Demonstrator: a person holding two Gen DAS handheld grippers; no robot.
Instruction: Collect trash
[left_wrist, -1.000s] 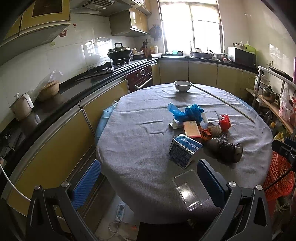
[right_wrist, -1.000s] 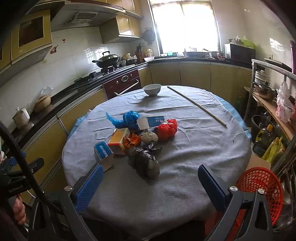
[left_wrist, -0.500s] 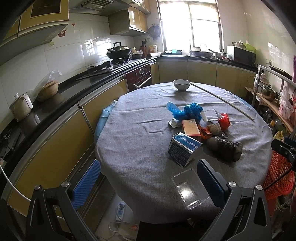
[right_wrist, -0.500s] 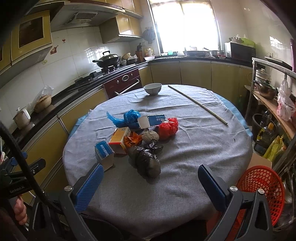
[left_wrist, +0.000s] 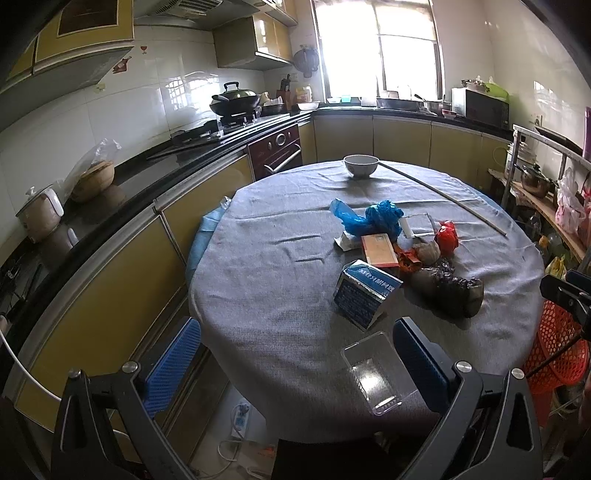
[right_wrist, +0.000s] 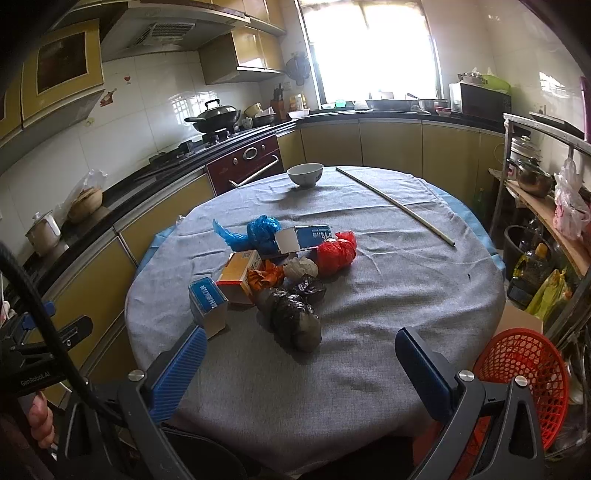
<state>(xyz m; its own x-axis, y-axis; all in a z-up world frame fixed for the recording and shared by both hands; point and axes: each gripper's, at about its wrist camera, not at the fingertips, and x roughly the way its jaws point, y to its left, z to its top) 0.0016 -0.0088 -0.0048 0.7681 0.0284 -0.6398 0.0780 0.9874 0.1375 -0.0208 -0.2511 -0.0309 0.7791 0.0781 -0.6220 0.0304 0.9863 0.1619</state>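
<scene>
Left gripper (left_wrist: 295, 354): I see it spread wide, empty.
Right gripper (right_wrist: 299, 356): mine, spread, empty.
Trash pile (right_wrist: 284, 273): mid-table.

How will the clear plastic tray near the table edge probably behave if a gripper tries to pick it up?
The clear plastic tray looks thin and empty, so it is probably very light and may flex or crack under a hard squeeze. Its glossy walls could slip between the pads. Lying near the table edge, it might slide off the cloth if pushed.
</scene>
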